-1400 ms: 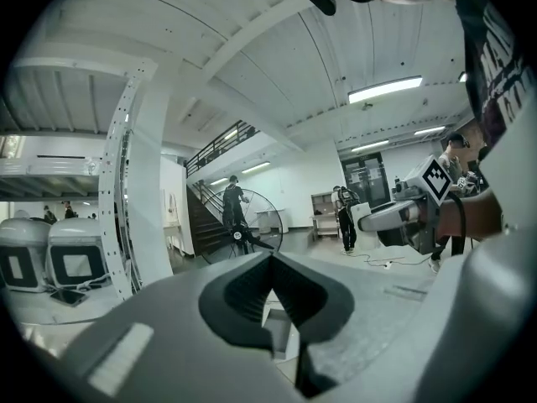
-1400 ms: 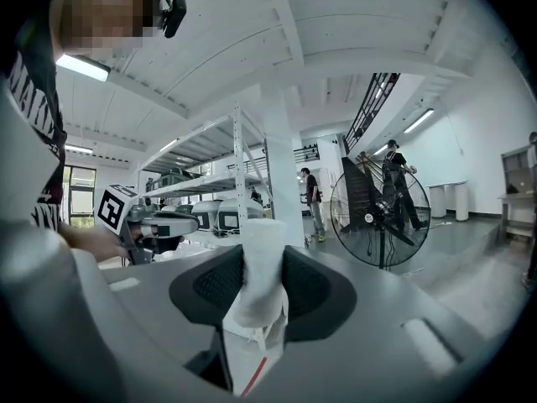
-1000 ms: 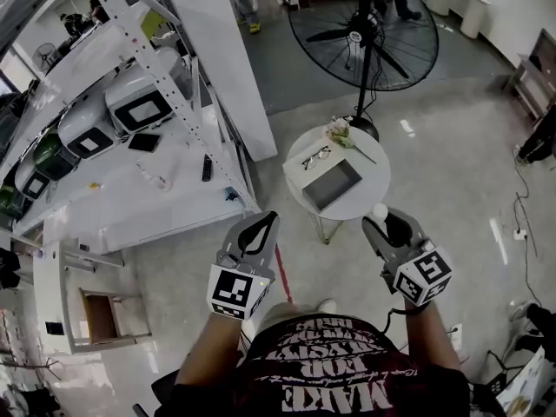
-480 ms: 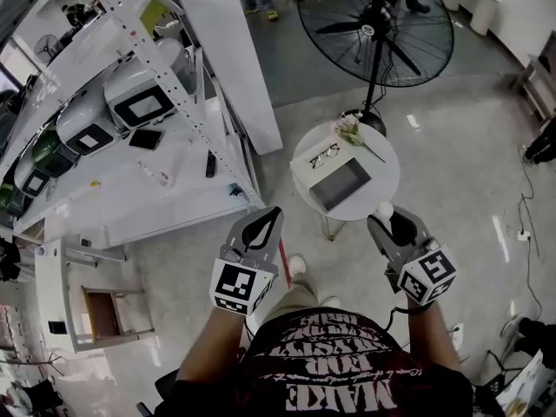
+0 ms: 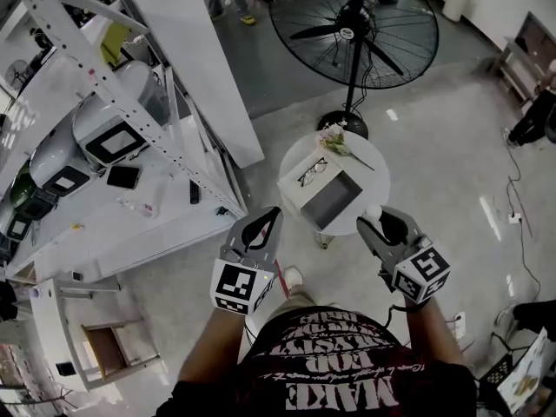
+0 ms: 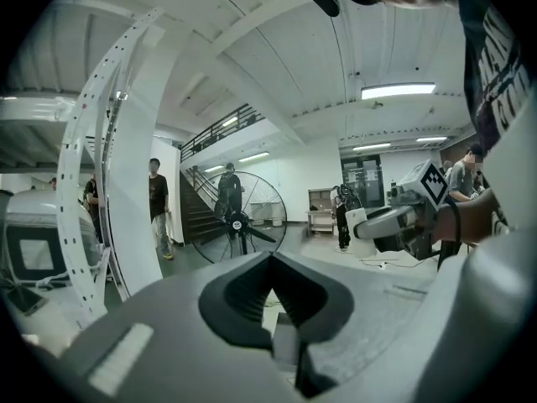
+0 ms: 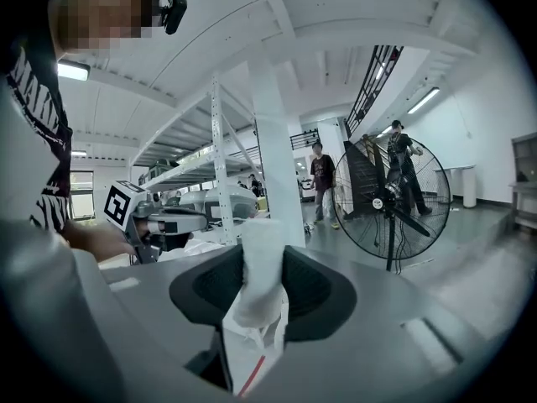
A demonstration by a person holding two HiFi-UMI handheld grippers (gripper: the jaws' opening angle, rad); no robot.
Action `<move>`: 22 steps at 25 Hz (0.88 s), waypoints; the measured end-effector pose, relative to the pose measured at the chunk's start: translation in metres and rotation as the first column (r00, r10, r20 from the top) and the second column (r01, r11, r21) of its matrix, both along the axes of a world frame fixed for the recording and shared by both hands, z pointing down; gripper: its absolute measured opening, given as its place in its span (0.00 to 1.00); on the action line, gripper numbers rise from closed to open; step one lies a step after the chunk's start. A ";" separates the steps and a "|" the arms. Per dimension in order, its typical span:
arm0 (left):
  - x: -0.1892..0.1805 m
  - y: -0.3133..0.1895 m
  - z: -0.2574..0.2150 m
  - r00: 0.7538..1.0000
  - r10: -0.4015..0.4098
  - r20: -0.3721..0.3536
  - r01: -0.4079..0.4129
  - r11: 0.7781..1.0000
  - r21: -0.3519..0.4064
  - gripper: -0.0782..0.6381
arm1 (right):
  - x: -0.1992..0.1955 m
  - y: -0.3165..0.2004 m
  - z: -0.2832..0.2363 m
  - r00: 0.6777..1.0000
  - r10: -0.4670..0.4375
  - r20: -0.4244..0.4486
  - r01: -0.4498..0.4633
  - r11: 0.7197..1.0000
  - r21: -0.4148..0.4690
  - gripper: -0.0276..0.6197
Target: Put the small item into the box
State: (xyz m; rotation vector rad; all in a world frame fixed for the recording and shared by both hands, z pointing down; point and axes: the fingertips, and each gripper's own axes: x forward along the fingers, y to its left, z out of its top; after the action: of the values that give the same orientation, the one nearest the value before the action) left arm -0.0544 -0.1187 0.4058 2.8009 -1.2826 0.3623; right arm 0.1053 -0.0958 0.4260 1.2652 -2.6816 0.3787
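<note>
My right gripper (image 5: 375, 219) is shut on a small white item (image 5: 373, 212) that sticks out past its tips, at the near right edge of a round white table (image 5: 369, 181). In the right gripper view the item (image 7: 258, 280) is a crumpled white roll pinched between the jaws of that gripper (image 7: 262, 259). An open box (image 5: 331, 200) with a grey inside lies on the table, left of the item. My left gripper (image 5: 270, 215) is shut and holds nothing, left of the table. In its own view the left gripper (image 6: 270, 257) has its jaws together.
Glasses (image 5: 311, 170) and a flower sprig (image 5: 336, 140) lie on the table behind the box. A large floor fan (image 5: 352, 26) stands beyond it. A white metal shelf (image 5: 113, 137) with appliances and a white pillar (image 5: 200, 59) stand at the left. People stand far off (image 6: 157, 204).
The person has stepped and the head view has shifted, so the shelf sits further left. Both grippers keep their pose and the right one still holds the white item.
</note>
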 end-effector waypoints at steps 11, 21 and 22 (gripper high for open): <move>-0.011 -0.069 0.000 0.995 0.096 -0.019 -0.096 0.995 0.028 0.11 | -0.026 -0.065 -0.014 0.996 0.070 -0.056 -0.068 0.997 0.033 0.30; -0.014 -0.103 0.000 0.981 0.189 -0.050 -0.188 0.982 0.029 0.11 | -0.043 -0.096 -0.032 0.985 0.129 -0.115 -0.121 0.990 0.077 0.30; -0.013 -0.105 0.000 0.979 0.195 -0.053 -0.194 0.981 0.031 0.11 | -0.042 -0.098 -0.033 0.984 0.132 -0.119 -0.124 0.989 0.076 0.30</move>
State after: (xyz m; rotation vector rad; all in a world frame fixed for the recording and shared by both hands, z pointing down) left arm -0.0672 -0.2236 0.4054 2.9440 -1.0127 0.2732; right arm 0.0632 -0.1936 0.3933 1.4358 -2.5377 0.2169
